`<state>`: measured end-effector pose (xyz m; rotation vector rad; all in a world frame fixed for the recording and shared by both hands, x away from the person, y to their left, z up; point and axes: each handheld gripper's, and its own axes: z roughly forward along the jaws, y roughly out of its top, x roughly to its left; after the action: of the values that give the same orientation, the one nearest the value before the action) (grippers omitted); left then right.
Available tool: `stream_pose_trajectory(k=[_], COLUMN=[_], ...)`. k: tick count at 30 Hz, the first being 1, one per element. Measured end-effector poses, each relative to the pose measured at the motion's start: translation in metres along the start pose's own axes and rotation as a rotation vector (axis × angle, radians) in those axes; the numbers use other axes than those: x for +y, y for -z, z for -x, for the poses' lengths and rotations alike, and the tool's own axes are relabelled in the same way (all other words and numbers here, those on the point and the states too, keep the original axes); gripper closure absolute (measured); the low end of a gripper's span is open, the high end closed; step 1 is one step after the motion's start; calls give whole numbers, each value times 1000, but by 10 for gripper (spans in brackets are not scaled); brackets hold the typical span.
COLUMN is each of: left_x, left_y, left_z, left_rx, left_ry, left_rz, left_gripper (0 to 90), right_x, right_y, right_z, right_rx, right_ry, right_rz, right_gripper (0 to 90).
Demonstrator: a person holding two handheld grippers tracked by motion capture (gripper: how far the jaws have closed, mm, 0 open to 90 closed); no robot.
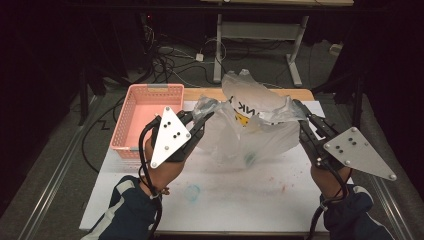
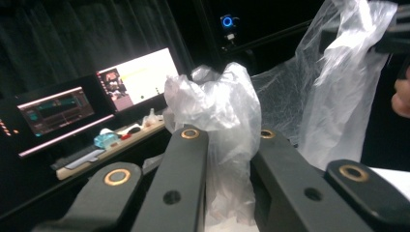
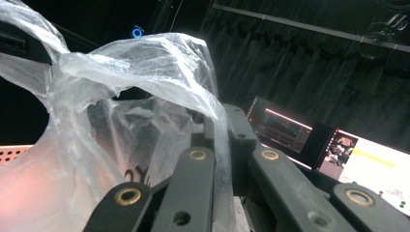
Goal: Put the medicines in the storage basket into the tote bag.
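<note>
- The clear plastic bag [image 1: 250,127] hangs stretched between the two grippers, over the far half of the white tabletop [image 1: 260,195]; its lower part reaches down toward the board near the middle.
- The left gripper [image 1: 202,120] is clenched on the left edge of the bag; in the left gripper view the bunched film [image 2: 220,111] stands up between the two black jaws.
- The right gripper [image 1: 298,112] is clenched on the right edge of the bag; in the right gripper view the film [image 3: 145,96] drapes over its jaws.
- A pink basket [image 1: 131,107] sits at the far left corner of the tabletop, just beside the left gripper, with its near rim close to the left hand [image 1: 162,172].
- The near half of the tabletop, between the two forearms, is open; it carries faint coloured stains.
- On the right side the hand [image 1: 330,180] is close to the right edge of the tabletop.
- Beyond the far edge there are cables on the floor [image 1: 170,60] and the legs of a desk [image 1: 220,45].
- Lit monitors [image 2: 135,77] stand on a bench in the dark room.
</note>
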<state>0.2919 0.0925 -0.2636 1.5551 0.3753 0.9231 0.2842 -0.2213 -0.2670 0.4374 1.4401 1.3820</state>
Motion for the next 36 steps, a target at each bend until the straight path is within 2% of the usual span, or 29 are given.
stream_pose_trajectory(k=[4, 8, 15, 21, 23, 28, 31, 36], left_x=[-8, -23, -33, -41, -44, -55, -63, -73], left_y=[-5, -13, -23, -41, -48, -69, -82, -101], left_z=[-1, -3, -13, -29, -38, -53, -61, -71], left_rx=[-2, 11, 38, 82, 93, 135, 149, 183], left_ry=[13, 29, 43, 50, 65, 62, 87, 101], left_rz=[-20, -43, -63, -102, -121, -183, -209, -242], left_gripper=[869, 868, 868, 867, 867, 867, 867, 867], right_x=[-3, -20, -38, -48, -52, -62, -70, -80], right_y=[-2, -9, -21, -39, -48, -68, -80, -100], right_z=[0, 0, 8, 24, 31, 53, 63, 74], right_rx=[6, 8, -32, -67, -86, -138, -161, -183], right_ry=[0, -14, -21, 1, 10, 31, 47, 66], right_rz=[-23, -63, -104, -158, -193, -244, -282, -327], right_gripper=[900, 900, 900, 900, 900, 900, 900, 900])
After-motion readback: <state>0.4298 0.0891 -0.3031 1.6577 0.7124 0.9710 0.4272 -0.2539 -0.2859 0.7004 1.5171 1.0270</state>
